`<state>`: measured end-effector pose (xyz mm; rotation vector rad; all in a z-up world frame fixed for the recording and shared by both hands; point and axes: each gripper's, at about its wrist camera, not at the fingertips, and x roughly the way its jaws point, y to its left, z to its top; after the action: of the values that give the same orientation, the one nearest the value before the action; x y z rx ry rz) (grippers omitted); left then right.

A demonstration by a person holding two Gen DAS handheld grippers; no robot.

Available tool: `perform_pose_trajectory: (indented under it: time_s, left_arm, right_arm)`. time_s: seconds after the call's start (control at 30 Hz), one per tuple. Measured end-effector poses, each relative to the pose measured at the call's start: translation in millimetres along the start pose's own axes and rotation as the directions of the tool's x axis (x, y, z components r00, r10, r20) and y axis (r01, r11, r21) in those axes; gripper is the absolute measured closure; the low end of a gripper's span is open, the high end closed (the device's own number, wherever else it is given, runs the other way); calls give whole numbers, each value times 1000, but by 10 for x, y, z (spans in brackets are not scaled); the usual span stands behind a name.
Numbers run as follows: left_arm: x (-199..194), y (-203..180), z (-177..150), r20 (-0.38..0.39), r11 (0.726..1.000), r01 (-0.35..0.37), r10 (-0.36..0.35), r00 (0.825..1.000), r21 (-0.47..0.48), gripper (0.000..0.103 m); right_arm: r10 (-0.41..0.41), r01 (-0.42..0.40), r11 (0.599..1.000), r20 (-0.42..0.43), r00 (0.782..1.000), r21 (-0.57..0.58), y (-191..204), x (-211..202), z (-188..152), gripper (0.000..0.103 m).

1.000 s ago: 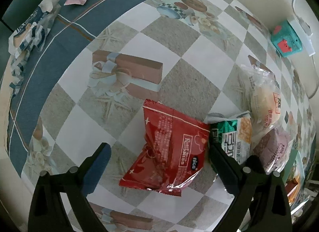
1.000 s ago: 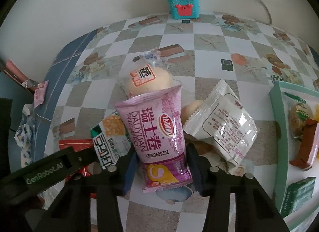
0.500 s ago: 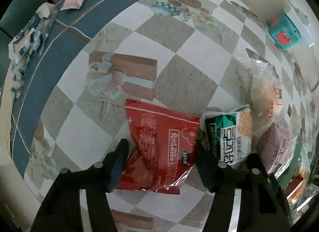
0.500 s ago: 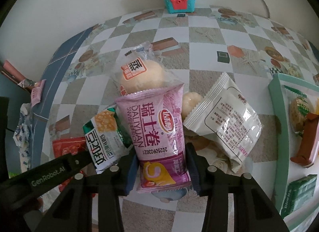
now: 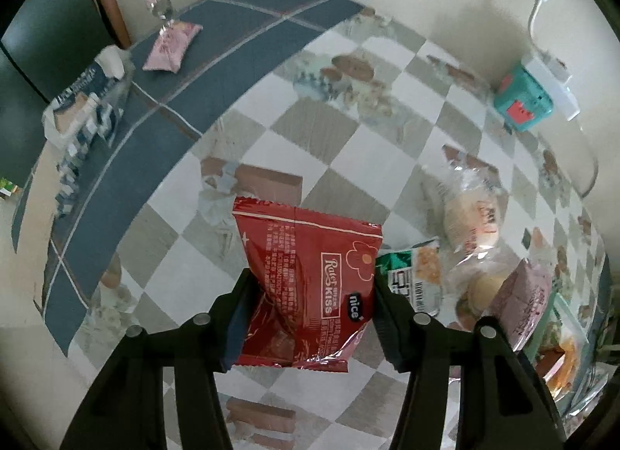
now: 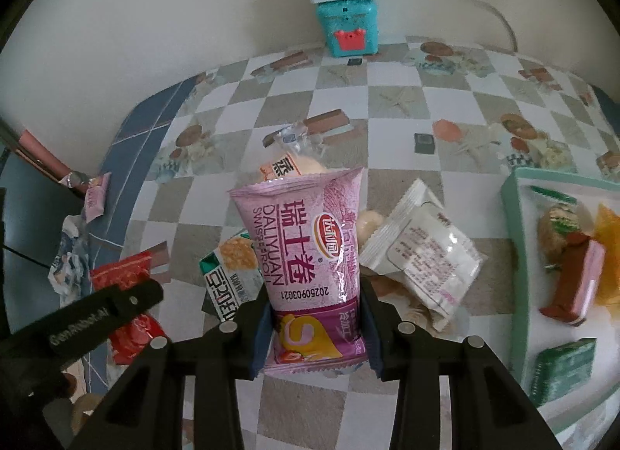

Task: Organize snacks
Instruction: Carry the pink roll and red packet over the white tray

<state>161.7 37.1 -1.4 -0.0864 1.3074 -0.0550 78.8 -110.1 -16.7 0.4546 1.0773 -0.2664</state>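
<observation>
Both packs are already grabbed: right hand-held gripper [image 6: 316, 337] clamps the purple Swiss roll pack [image 6: 306, 264], long axis pointing straight ahead. The teal tray [image 6: 511, 241] sits to its right, so it's nearer than the left hand-held gripper [image 5: 310, 318], which pinches the red snack pack [image 5: 310, 279] above the surface [image 5: 341, 163].

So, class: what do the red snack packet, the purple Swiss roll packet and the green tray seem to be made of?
Red snack packet: glossy plastic film, probably; it creases and glints.
Purple Swiss roll packet: shiny printed film with crimped ends.
Green tray: looks like smooth rigid plastic, with an even, moulded rim.
</observation>
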Motion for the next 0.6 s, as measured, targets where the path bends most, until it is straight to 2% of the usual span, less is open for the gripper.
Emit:
perform_pose_trajectory:
  time_s: [0.17,0.6]
  left_arm:
    - [-141,0,12,24,1000,31,-30,999,-7,45]
    - [-357,-106,-202,59,999,41,-43,997,27,45]
  right_arm:
    - [-23,24,1000,-13,1000,16,-59,-72,-16,61]
    - [-63,63,998,4,998,14,-143,-369,-147,61]
